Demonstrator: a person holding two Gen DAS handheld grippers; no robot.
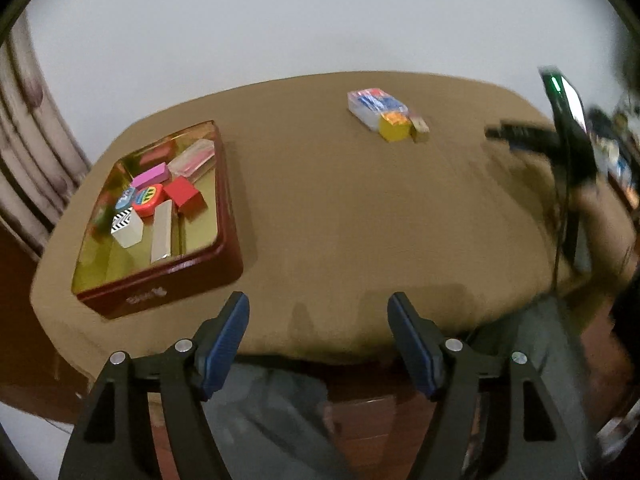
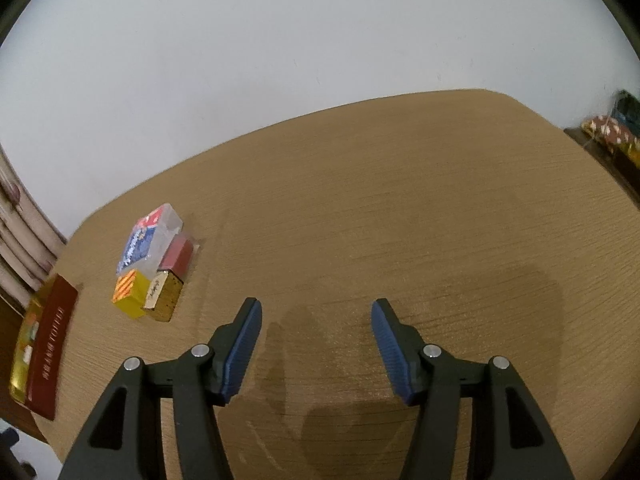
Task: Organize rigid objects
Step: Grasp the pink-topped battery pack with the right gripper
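Progress is partial. The red tin (image 1: 160,236) at the near left of the desk (image 1: 340,208) already holds several blocks, among them a pink one (image 1: 151,176) and a red one (image 1: 184,194). Still loose at the far middle: a clear packet (image 1: 374,108), a yellow block (image 1: 394,127) and a small tan block (image 1: 420,127), touching one another. My left tongs (image 1: 318,316) stand spread, empty. My right tongs (image 2: 316,320) likewise, over bare desk.
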